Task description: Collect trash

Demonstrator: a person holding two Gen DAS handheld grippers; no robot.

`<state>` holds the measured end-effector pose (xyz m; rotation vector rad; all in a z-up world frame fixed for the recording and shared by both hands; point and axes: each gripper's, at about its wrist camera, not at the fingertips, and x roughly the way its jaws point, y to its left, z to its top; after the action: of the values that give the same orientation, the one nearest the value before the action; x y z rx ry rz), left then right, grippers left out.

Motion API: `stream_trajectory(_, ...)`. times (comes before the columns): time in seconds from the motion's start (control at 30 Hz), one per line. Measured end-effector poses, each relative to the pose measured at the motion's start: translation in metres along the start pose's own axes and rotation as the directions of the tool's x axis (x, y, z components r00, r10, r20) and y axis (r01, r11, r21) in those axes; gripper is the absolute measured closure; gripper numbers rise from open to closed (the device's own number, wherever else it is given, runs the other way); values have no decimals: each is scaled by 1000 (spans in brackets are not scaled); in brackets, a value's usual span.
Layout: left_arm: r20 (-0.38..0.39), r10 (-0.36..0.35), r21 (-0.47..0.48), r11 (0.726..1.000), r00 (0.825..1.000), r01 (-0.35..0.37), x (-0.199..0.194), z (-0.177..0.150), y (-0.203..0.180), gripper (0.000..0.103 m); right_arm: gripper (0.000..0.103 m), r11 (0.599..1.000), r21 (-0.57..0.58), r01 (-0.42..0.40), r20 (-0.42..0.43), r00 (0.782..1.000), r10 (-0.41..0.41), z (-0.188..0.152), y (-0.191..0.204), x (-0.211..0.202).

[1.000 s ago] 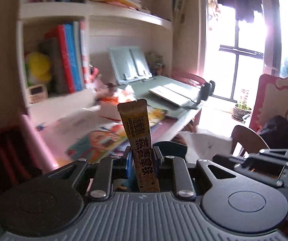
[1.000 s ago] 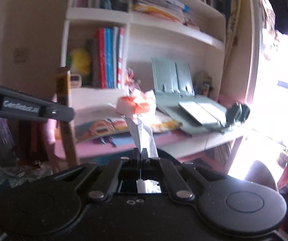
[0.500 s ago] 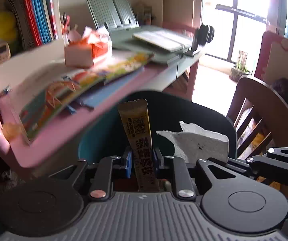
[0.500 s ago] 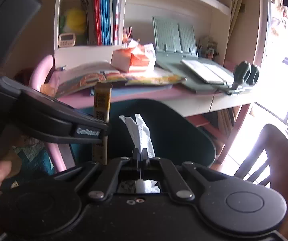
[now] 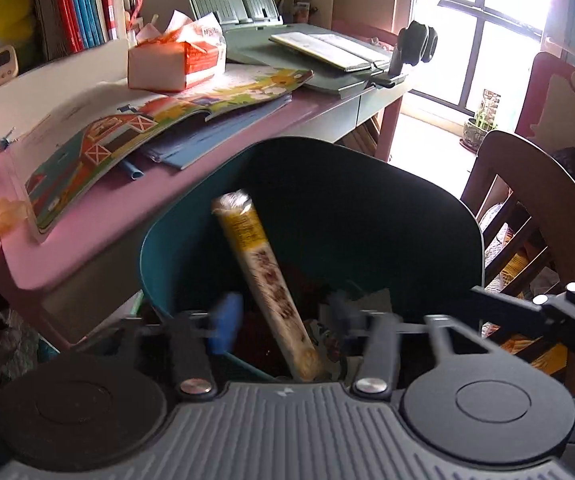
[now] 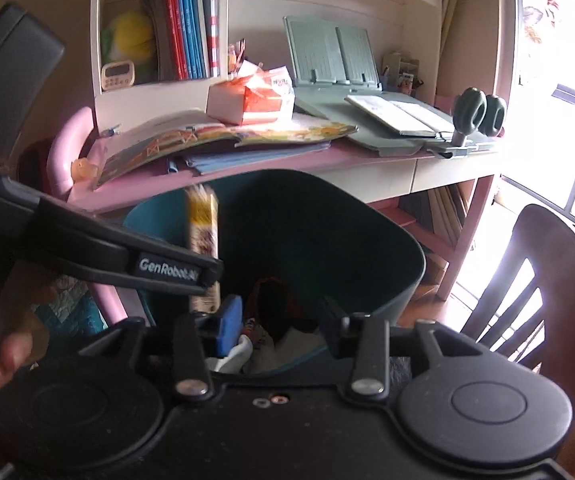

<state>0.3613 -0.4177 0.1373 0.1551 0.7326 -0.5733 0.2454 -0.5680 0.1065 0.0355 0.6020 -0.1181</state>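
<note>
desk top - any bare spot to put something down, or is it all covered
Bare pink desk top along the near edge, between the open picture book and the teal bin. A white strip behind the book, below the shelf. Crowded: tissue pack mid-desk, green reading stand on the window side.

Both cams ride right behind their own fingers, tilted down and close over the teal bin (image 5: 311, 216) mouth. Each faces the pink desk (image 6: 247, 168) beyond; the right view also catches the left gripper (image 6: 207, 276) crossing its left side.
</note>
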Motion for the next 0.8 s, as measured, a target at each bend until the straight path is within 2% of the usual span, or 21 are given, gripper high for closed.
stream_trajectory(0.03, 18, 5, 6, 1000, 1000, -5, -4, -2, -1, 29, 62, 1000, 2, -1, 5, 1000, 1, -1, 0, -3)
stream_trajectory(0.13, 31, -7, 15, 1000, 999, 6, -13, -4, -3, 29, 60, 1000, 4, -2, 19, 1000, 1, -2, -1, -11)
stream_trajectory(0.27, 63, -5, 19, 1000, 998, 4, -29, -7, -5, 21, 47, 1000, 7, 1, 51, 999, -2, -4, -1, -24)
stream_trajectory(0.6, 135, 0, 24, 1000, 991, -3, -76, -17, 0, 20, 45, 1000, -7, -16, 94, 995, 17, -6, 6, -58)
stream_trajectory(0.8, 184, 2, 0, 1000, 983, -2, -104, -26, 10, 7, 44, 1000, 19, 8, 120, 993, -10, -3, 6, -76)
